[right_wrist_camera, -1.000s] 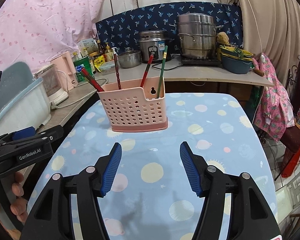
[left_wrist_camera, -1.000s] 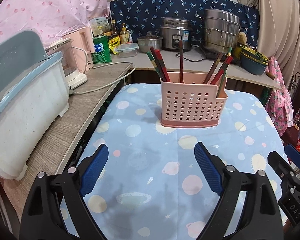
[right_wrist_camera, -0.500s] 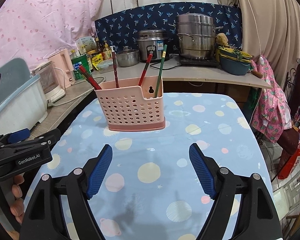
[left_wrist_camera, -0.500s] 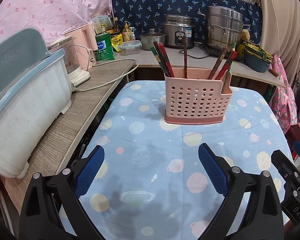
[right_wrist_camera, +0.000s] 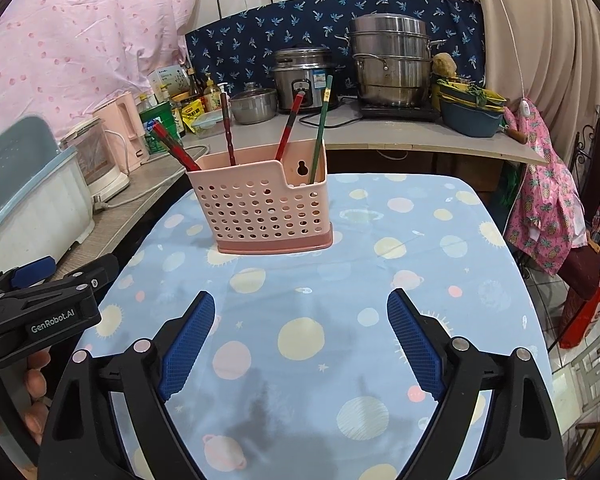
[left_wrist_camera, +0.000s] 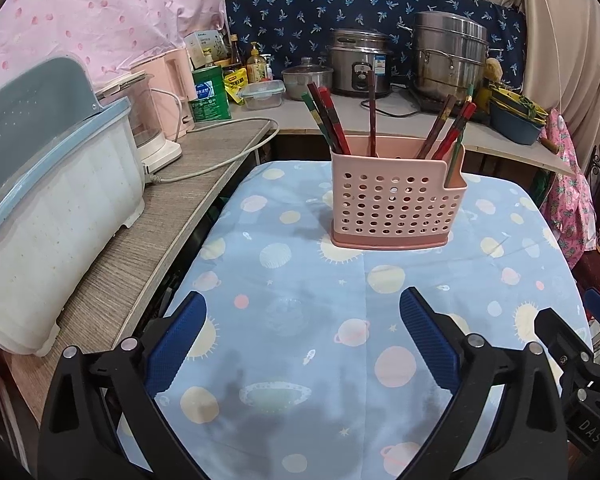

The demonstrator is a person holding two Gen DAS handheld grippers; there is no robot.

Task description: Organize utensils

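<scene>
Countertop point(left_wrist_camera: 172, 200) of grey woodgrain runs along my left side, bearing a white bin with a blue-grey lid point(left_wrist_camera: 56, 200), then a pale kettle-like appliance point(left_wrist_camera: 148, 120) whose cord trails across the surface. Just right of it, my left claw point(left_wrist_camera: 300, 332) hangs over the blue planet-print tablecloth point(left_wrist_camera: 300, 288), its blue-padded jaws spread wide with nothing between them.

Near the middle of the table stands the pink perforated utensil holder point(left_wrist_camera: 396, 204), upright on the cloth and well ahead of both claws. Chopsticks point(left_wrist_camera: 328, 120) in red, green and dark brown lean out of its main compartment, a cluster at its left end, one dark stick near the centre, more at the right. A green chopstick point(right_wrist_camera: 320, 128) stands in the narrow side pocket at the holder's right end.

My right claw point(right_wrist_camera: 300, 332) is likewise wide open and empty above the cloth, with my left claw's black body, lettered "GenRobot.AI", visible at its left edge in the right wrist view, my fingers point(right_wrist_camera: 36, 384) wrapped on its handle.

Behind the table a rice cooker point(right_wrist_camera: 304, 80) and a stacked steel steamer point(right_wrist_camera: 392, 60) sit on the back counter against a navy floral cloth point(right_wrist_camera: 260, 36). At far right, a pink patterned garment point(right_wrist_camera: 548, 208) hangs down.
</scene>
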